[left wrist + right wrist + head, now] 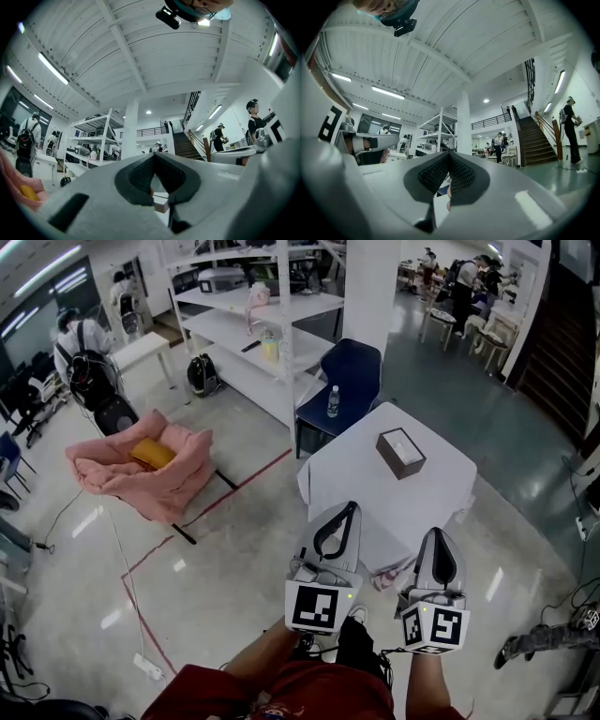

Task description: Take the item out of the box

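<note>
The left gripper (351,508) and the right gripper (435,534) are held side by side, raised above the floor at the near edge of a white-covered table (361,474). In the left gripper view the dark pads are seen pressed together at their tips, and nothing is caught between them. In the right gripper view the pads are likewise closed tip to tip, with nothing held.

The box (400,452), brown with a pale patch in its top, is seen on the table ahead of both pairs of jaws. It is well apart from the tips and roughly on a line between the two grippers. It is touched by neither. What the pale patch is cannot be told.

Further beyond the jaws, past the table's far edge, a blue chair (352,371) is seen with a bottle (332,401) standing on its seat. Far off to the left of the left jaws, a pink seat (141,479) is found with a yellow cushion (152,454) on it.
</note>
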Tool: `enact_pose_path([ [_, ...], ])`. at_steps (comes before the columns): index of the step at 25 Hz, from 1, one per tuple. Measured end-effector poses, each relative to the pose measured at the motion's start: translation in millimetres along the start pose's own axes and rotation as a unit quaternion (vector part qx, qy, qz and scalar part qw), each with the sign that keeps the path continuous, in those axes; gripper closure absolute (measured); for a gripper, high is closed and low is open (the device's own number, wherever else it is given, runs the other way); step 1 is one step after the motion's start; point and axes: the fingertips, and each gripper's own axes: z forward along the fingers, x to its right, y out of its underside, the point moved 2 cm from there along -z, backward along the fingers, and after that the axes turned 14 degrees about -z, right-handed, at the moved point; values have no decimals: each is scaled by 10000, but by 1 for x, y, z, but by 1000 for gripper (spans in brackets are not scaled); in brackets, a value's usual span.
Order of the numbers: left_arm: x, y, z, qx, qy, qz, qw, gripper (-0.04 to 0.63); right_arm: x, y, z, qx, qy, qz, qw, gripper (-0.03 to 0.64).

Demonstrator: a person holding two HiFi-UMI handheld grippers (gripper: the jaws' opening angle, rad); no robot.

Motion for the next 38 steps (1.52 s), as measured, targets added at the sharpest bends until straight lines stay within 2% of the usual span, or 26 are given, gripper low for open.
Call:
enact_pose_path([
  [12,-6,34,91,-102,-22,206,9997,592,44,46,85,27,-60,235,9997,615],
  [26,10,70,220,-15,-62,-42,10000,592,132,84,175,-43,-19,402,9992,615],
  [38,16,107,313,-76,-190,27,9998,592,194,122,244,-76,-140,519,9985,615],
])
